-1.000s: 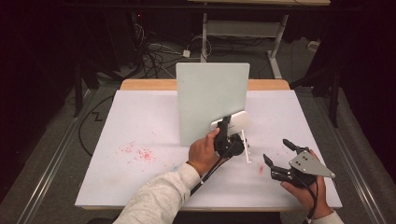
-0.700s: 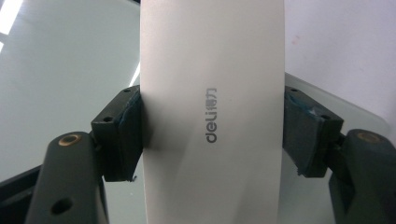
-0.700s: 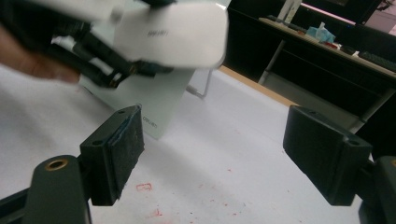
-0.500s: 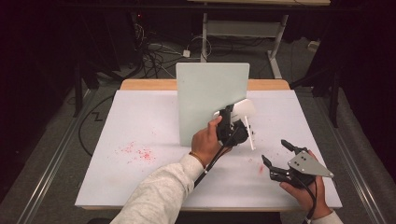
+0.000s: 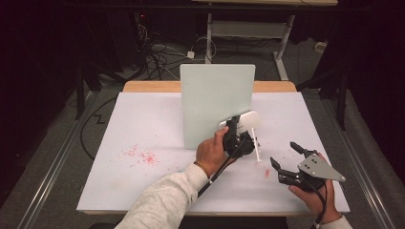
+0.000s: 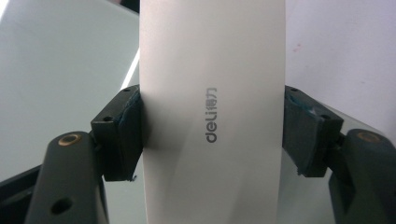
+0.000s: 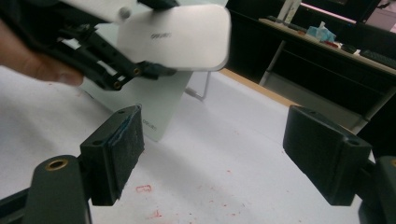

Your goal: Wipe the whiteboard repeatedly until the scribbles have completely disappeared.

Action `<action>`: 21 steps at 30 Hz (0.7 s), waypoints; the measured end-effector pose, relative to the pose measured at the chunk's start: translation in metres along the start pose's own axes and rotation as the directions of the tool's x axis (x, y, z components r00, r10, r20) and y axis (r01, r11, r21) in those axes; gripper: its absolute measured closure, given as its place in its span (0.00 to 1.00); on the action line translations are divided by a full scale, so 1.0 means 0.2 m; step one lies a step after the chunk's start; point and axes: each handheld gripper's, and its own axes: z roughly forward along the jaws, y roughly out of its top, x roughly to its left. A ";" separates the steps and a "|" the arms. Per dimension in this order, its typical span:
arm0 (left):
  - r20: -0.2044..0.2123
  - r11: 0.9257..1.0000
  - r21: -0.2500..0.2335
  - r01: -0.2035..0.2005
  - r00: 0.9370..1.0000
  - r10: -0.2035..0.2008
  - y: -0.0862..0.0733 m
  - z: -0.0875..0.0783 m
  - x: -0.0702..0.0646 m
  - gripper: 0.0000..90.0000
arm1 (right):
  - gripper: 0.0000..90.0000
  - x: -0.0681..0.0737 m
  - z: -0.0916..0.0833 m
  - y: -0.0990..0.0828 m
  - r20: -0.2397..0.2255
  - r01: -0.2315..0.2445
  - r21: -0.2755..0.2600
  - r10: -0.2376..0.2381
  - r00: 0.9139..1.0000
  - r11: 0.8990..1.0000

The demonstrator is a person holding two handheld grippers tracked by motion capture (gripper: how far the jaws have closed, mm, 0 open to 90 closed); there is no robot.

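A pale green board point(image 5: 210, 95) stands upright at the middle of the white table point(image 5: 143, 124). My left gripper point(image 5: 235, 125) is shut on a white flat eraser point(image 5: 243, 120) marked "deli", held in the air at the board's lower right corner. In the left gripper view both pads clamp the eraser point(image 6: 212, 70) at its long sides, with the board point(image 6: 56, 70) behind on the left. My right gripper point(image 5: 285, 153) rests in a hand near the front right, open and with nothing in it. From its own view point(image 7: 215, 149) the eraser point(image 7: 182, 37) hangs ahead, above the board point(image 7: 149, 100).
Red crumbs point(image 5: 141, 155) are scattered on the table's left part, and small red marks point(image 5: 266, 172) lie in front of the right gripper. A thin white rod point(image 5: 255, 150) slants down to the table beside the left gripper. Desks and cables fill the dark floor behind.
My left gripper has risen from near the table and carried the eraser up to the board's lower right corner. The right gripper has hardly moved.
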 end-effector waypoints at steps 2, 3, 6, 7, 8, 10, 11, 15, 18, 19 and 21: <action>0.011 1.000 0.002 0.009 1.000 -0.009 -0.02 0.00 -0.01 0.32 | 0.23 0.00 0.00 0.01 -0.001 0.000 -0.009 0.000 1.000 1.000; 0.012 1.000 0.006 0.009 1.000 -0.009 -0.03 -0.01 -0.02 0.32 | 0.23 0.01 0.00 0.01 -0.003 0.006 -0.008 -0.006 1.000 1.000; 0.018 1.000 0.009 0.013 1.000 -0.013 -0.04 -0.01 -0.01 0.32 | 0.23 0.01 0.00 0.00 -0.002 0.016 0.000 -0.016 1.000 1.000; 0.008 1.000 0.008 0.019 1.000 -0.019 -0.04 -0.01 0.00 0.32 | 0.23 0.02 0.01 0.00 0.000 0.011 0.002 -0.011 1.000 1.000; 0.000 1.000 0.008 0.021 1.000 -0.021 -0.03 -0.01 0.01 0.32 | 0.23 0.01 0.01 0.00 0.000 0.014 0.002 -0.014 1.000 1.000; -0.002 0.999 0.002 0.051 0.999 -0.051 -0.02 -0.01 0.05 0.32 | 0.23 0.01 0.01 0.00 0.002 0.013 0.002 -0.013 1.000 1.000; -0.009 0.998 -0.003 0.056 0.998 -0.056 -0.01 -0.01 0.06 0.32 | 0.23 0.01 0.01 0.00 0.001 0.010 0.000 -0.010 1.000 1.000; -0.039 0.999 -0.001 0.037 0.999 -0.037 0.04 0.00 0.09 0.32 | 0.23 0.02 0.01 0.00 -0.004 0.018 0.005 -0.018 1.000 1.000; -0.048 1.000 -0.001 0.020 0.999 -0.020 0.08 0.01 0.09 0.32 | 0.23 0.02 0.01 0.00 -0.006 0.019 0.005 -0.019 1.000 1.000; -0.052 1.000 -0.001 0.019 0.998 -0.019 0.09 0.01 0.08 0.32 | 0.23 0.02 0.01 0.00 -0.005 0.017 0.004 -0.017 1.000 1.000; -0.048 1.000 0.001 0.008 0.999 -0.008 0.09 0.01 0.07 0.32 | 0.23 0.02 0.01 0.00 -0.006 0.015 0.001 -0.015 1.000 1.000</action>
